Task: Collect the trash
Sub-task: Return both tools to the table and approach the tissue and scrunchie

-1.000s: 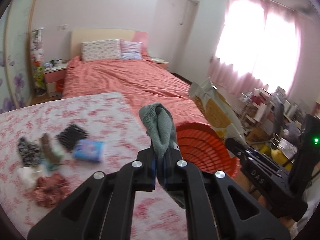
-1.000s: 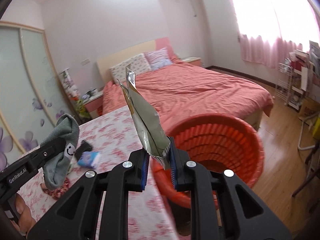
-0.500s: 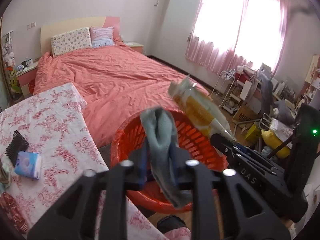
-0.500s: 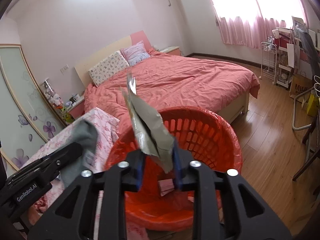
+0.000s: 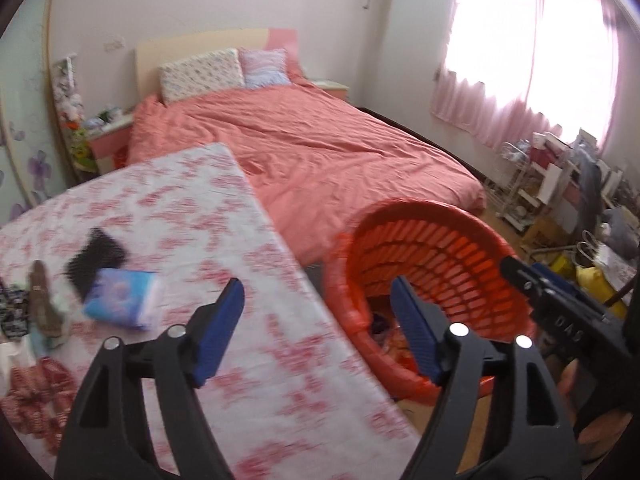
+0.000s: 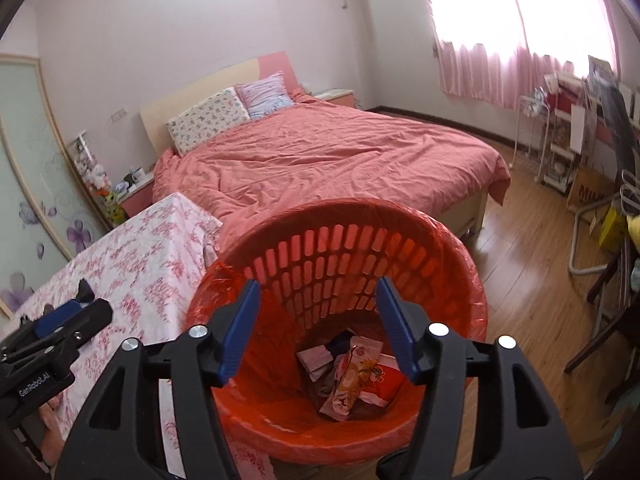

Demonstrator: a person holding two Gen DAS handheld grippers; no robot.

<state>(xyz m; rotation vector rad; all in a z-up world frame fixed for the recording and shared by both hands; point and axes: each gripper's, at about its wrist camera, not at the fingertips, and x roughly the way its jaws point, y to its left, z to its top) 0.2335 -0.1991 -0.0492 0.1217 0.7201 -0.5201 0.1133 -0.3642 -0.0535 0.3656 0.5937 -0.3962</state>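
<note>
Both my grippers hang at the orange basket (image 6: 460,248) beside the floral-clothed table (image 5: 248,360). The right gripper (image 6: 318,326) is opening over the basket mouth with nothing between its jaws; the left gripper (image 5: 318,328) is also opening and empty, straddling the table edge and the basket rim. Collected trash, a snack wrapper (image 6: 352,376) among it, lies at the basket bottom. Remaining items stay on the table: a blue tissue pack (image 5: 122,300), a black piece (image 5: 96,256) and a red patterned cloth (image 5: 36,388). Risks, as I judge them: a low swing back could knock the light basket, and the two grippers sit near enough to collide.
</note>
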